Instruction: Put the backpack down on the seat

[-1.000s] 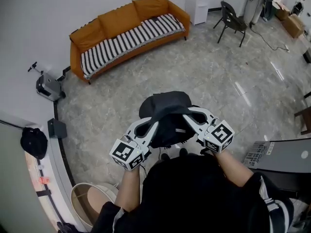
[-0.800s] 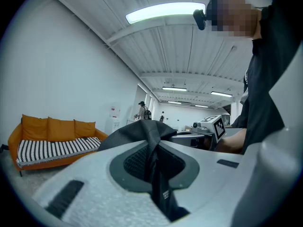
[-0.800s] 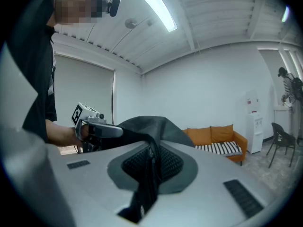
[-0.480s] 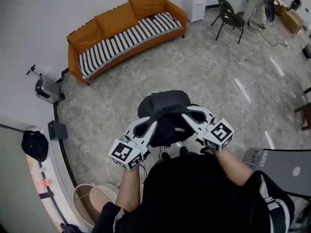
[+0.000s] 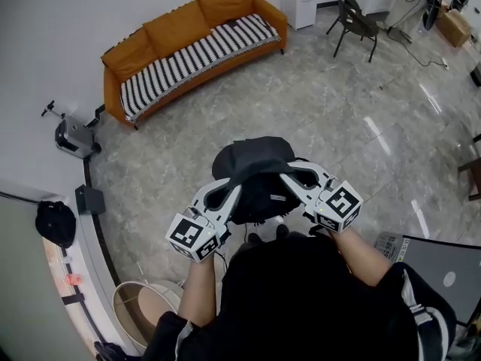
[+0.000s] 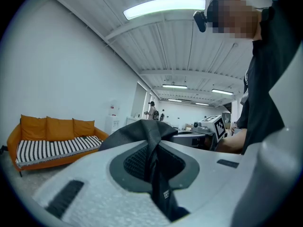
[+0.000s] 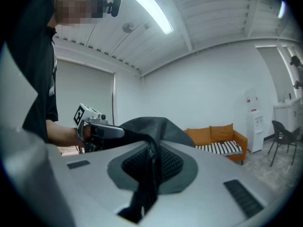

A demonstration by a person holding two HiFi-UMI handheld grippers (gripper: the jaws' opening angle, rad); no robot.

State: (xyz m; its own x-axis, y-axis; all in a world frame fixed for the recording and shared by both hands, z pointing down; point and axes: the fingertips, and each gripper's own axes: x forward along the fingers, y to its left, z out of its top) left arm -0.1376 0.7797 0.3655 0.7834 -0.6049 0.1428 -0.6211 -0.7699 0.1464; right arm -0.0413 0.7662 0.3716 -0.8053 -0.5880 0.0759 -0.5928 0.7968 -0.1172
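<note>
Head view is showing us holding the backpack (image 5: 252, 173) above the floor (image 5: 338, 126), well apart from the sofa (image 5: 188, 47) at eleven o'clock, with the left gripper (image 5: 237, 190) and right gripper (image 5: 288, 177) each pinching a thin strap (image 6: 154, 164) between its fingers (image 6: 94, 178), so we are probably risking the webbing slipping out and the bag dropping short.

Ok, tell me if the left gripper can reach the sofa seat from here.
Probably not: the left gripper, shut on the backpack, is by the person's body, the sofa far across open floor. Nothing blocks the walk.

Left gripper (image 5: 237, 192) and right gripper (image 5: 287, 179) side by side — jaws clamped
</note>
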